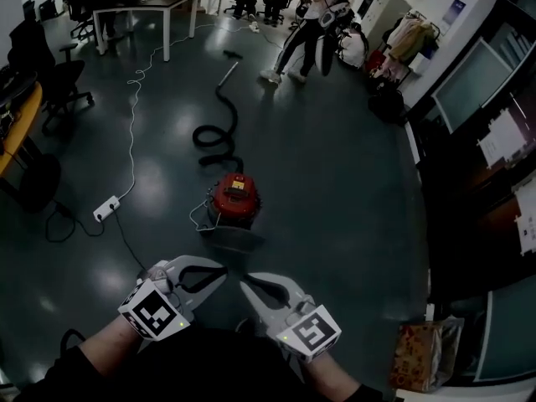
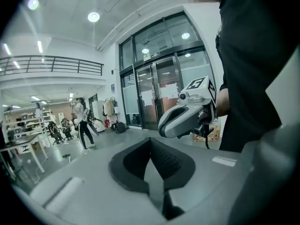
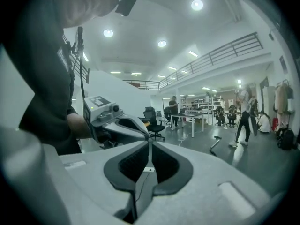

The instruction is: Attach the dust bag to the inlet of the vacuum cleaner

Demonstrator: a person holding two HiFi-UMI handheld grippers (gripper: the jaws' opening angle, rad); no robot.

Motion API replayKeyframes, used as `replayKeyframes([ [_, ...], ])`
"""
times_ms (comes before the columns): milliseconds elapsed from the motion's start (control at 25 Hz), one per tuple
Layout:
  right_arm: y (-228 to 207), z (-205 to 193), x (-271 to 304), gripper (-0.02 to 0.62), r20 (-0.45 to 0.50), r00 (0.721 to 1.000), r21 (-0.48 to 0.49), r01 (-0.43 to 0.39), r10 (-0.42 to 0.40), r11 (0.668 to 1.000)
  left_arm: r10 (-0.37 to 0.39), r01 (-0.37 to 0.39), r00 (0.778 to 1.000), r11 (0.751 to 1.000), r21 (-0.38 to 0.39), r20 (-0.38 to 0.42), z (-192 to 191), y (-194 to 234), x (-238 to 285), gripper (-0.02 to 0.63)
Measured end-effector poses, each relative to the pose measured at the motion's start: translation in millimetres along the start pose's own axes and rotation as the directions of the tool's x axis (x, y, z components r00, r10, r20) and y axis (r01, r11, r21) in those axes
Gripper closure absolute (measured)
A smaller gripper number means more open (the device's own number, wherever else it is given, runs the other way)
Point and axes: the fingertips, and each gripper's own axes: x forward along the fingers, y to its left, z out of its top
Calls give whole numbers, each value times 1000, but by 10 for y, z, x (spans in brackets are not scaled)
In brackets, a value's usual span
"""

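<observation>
Vacuum cleaner, a red round canister [image 1: 234, 198], stands mid-frame on the dark floor [image 1: 335, 182]. At the bottom edge, the left gripper [image 1: 223, 270] and right gripper [image 1: 244, 286] are pressed together, holding nothing. No dust bag is recognisable, so attachment probably remains.

The dark, glossy floor [image 1: 335, 191] carries a red vacuum [image 1: 234, 198] near its middle, with a grey part [image 1: 231, 238] touching its near side. A black hose [image 1: 219, 131] curls away from the vacuum and ends in a pale wand [image 1: 228, 74]. To the left lies a white power strip [image 1: 106, 208]; a white cable [image 1: 131, 115] runs from it toward the far worktop [image 1: 159, 0], and a black cable [image 1: 126, 239] trails the near way. Office chairs [image 1: 60, 82] stand at the left, a brown paper bag [image 1: 425, 355] at the lower right, and a black bag [image 1: 386, 104] by the right wall. A person [image 1: 303, 32] walks at the far end.
</observation>
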Motion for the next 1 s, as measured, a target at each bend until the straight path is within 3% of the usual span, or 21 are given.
replayKeyframes([
  [320, -30, 137, -239, 594, 61, 996, -96, -54, 60, 994, 35, -35, 999, 999, 16, 25, 388, -184, 132, 603],
  [480, -95, 136, -314, 594, 97, 994, -88, -49, 57, 995, 64, -63, 997, 998, -22, 51, 410, -215, 233, 604],
  [1000, -66, 247, -427, 594, 167, 985, -94, -35, 51, 995, 66, -65, 997, 998, -18, 48, 472, -310, 272, 604],
])
